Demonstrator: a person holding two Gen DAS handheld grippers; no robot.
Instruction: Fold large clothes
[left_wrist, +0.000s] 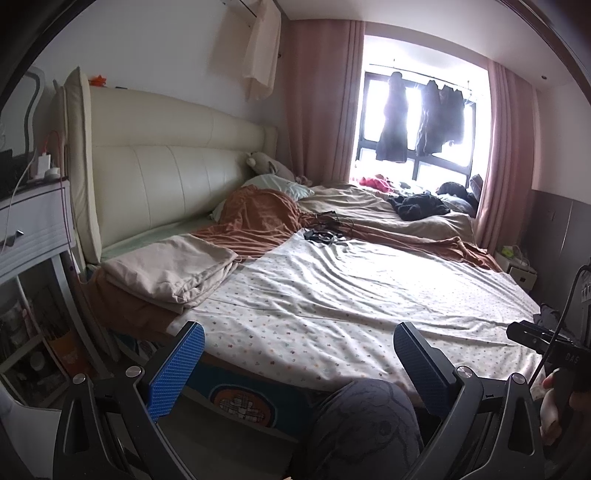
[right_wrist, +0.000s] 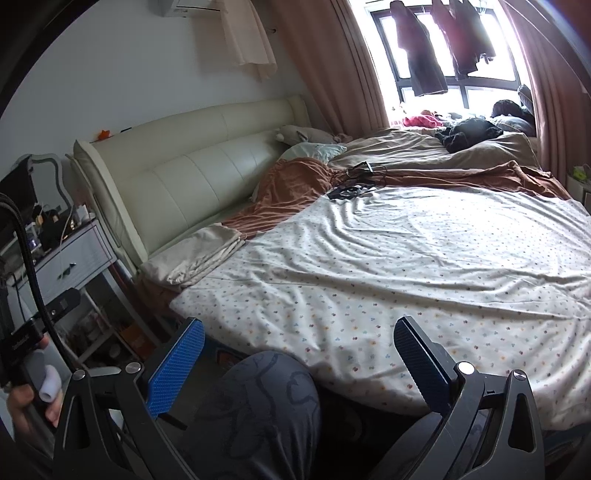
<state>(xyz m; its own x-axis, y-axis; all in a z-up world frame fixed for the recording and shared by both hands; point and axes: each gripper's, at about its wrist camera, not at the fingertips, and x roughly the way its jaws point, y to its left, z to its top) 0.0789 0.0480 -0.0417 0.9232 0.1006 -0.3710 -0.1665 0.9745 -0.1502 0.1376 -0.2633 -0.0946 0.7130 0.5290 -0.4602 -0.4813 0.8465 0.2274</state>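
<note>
A large white cloth with small coloured dots (left_wrist: 332, 295) lies spread flat and wrinkled over the bed; it also shows in the right wrist view (right_wrist: 424, 266). My left gripper (left_wrist: 299, 365) is open and empty, held off the bed's near edge above the person's knee (left_wrist: 362, 417). My right gripper (right_wrist: 299, 365) is open and empty too, just short of the cloth's near edge. A folded beige cloth (left_wrist: 173, 269) lies at the cloth's near left corner, also seen in the right wrist view (right_wrist: 199, 258).
A cream headboard (left_wrist: 166, 170) runs along the left. A rust-brown blanket (left_wrist: 258, 218), black cables (left_wrist: 325, 229), a beige duvet (left_wrist: 369, 206) and dark clothes (left_wrist: 421, 206) lie at the far side. A white bedside table (left_wrist: 33, 229) stands left. Clothes hang at the window (left_wrist: 417, 122).
</note>
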